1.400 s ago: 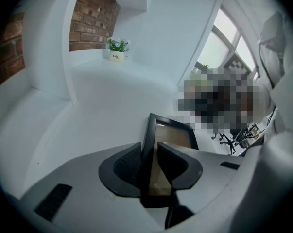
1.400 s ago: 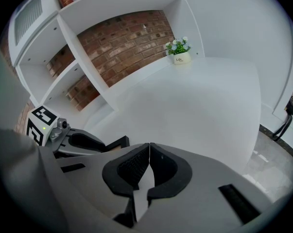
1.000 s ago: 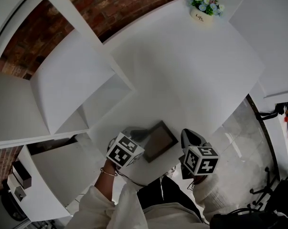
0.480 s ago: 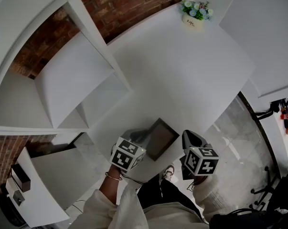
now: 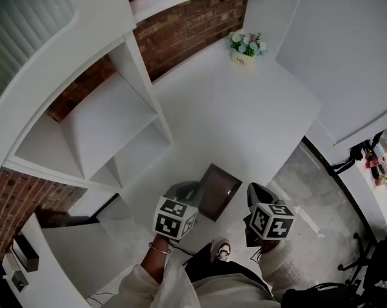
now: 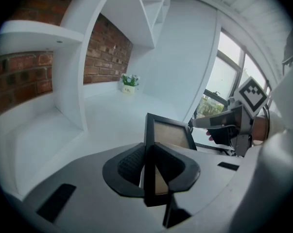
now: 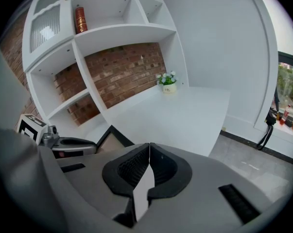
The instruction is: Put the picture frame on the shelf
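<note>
Frame (image 6: 170, 132) edge clamped between left gripper (image 6: 147, 149) jaws, above table (image 5: 244, 120) near edge, right gripper (image 7: 149, 152) jaws together, empty.

The head view looked steeply down on the table (image 5: 244, 120); both gripper views sat low, facing the brick wall (image 5: 193, 24); all shared the picture frame (image 5: 217, 190) and flower pot (image 5: 246, 45).

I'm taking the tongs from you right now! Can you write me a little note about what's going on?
Left tongs: shut on the edge of the picture frame, holding it upright by the white table's near edge.
Right tongs: shut, holding nothing, beside the frame.
Shelf: off to the left, frame not on it yet.
Done: frame gripped.
Left to do: carry it to the shelf, stand it there, let go.
</note>
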### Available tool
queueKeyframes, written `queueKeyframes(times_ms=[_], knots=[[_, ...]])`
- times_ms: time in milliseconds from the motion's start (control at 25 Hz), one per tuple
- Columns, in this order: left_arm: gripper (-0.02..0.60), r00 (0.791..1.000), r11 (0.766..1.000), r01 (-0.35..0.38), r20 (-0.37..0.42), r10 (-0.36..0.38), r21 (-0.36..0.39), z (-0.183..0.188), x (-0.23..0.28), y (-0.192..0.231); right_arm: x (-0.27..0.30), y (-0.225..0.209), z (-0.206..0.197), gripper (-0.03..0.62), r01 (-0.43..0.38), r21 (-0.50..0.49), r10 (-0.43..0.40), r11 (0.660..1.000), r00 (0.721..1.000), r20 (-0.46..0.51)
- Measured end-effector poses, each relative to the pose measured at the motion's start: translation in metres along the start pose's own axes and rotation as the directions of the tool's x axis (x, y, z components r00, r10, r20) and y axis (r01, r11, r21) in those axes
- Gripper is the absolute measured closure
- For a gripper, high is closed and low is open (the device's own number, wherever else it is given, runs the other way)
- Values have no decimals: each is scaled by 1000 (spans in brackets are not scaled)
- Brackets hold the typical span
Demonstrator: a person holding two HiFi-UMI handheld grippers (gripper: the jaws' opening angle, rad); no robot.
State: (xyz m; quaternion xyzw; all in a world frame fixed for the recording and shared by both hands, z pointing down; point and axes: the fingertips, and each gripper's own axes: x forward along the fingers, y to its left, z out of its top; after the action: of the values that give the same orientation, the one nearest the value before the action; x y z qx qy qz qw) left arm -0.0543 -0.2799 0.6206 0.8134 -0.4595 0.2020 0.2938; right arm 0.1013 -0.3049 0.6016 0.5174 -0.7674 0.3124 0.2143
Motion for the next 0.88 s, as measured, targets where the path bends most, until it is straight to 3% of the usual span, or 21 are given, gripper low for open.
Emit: queueKeyframes(times_ms=[280, 560, 880], knots=[[517, 989, 999, -41, 142, 35, 35, 65, -24, -9, -15, 6, 43, 569, 4, -4, -4, 1000, 994, 113], [517, 967, 995, -103, 231, 104, -16, 116, -44, -12, -24, 8, 97, 569, -20, 6, 18, 1000, 973, 232], [517, 921, 981, -195, 344, 183, 3, 179, -59, -22, -32, 14, 157, 569, -93, -49, 104, 994, 943, 317]])
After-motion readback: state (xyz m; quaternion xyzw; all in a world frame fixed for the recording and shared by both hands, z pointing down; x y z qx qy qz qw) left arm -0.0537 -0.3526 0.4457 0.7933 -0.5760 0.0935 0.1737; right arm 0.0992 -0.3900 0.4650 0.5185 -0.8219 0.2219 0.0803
